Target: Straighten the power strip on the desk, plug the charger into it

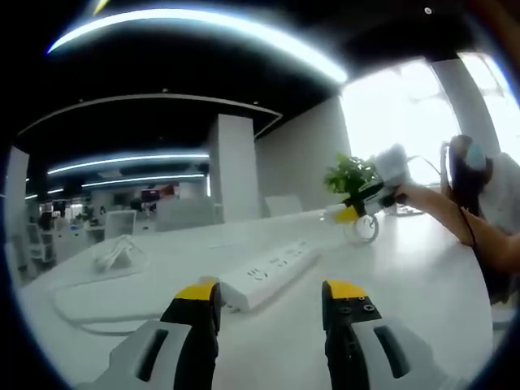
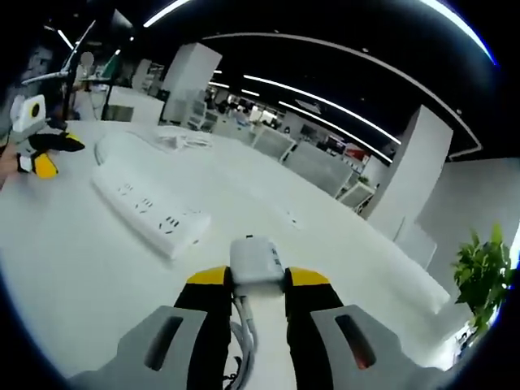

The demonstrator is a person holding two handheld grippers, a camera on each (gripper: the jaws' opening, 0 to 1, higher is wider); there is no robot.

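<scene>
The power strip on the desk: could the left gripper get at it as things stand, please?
Probably yes. The left gripper is open, with the power strip lying just beyond its jaws on the bare white desk, nothing between them. The right gripper, holding the charger, is off to the side.

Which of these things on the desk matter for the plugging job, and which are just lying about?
For the job:
- power strip
- charger, held in the right tongs
- left tongs, open

Lying about:
- potted plant
- clear plastic wrapper
</scene>
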